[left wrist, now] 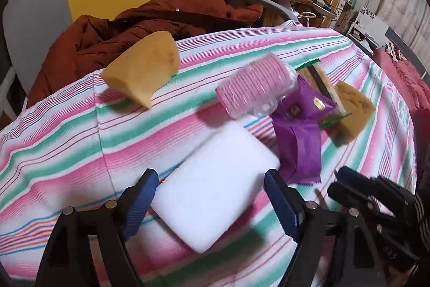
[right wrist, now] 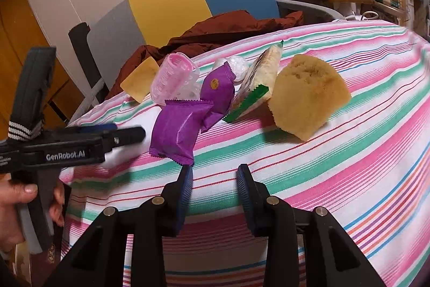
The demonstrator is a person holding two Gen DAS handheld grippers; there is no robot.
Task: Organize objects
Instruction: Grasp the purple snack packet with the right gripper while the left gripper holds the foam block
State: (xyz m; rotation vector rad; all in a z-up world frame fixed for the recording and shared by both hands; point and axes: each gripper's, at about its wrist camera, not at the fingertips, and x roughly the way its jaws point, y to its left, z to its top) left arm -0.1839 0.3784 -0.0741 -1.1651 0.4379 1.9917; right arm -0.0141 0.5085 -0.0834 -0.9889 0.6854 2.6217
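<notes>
Left gripper (left wrist: 208, 202) spread wide around white foam block (left wrist: 215, 184), not pinching. Right gripper (right wrist: 215, 188) parted, empty, near the striped cloth's (right wrist: 349, 152) front edge.

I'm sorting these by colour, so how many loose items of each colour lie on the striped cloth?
Tan sponges: 2
Purple packets: 2
Pink roller: 1
White foam block: 1
Green-edged packet: 1
Clear wrapped item: 1
Total: 8

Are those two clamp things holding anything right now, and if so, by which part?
Neither holds anything. The left tool is open with its fingers either side of the white block, not closed on it. The right tool is open over bare cloth.
</notes>
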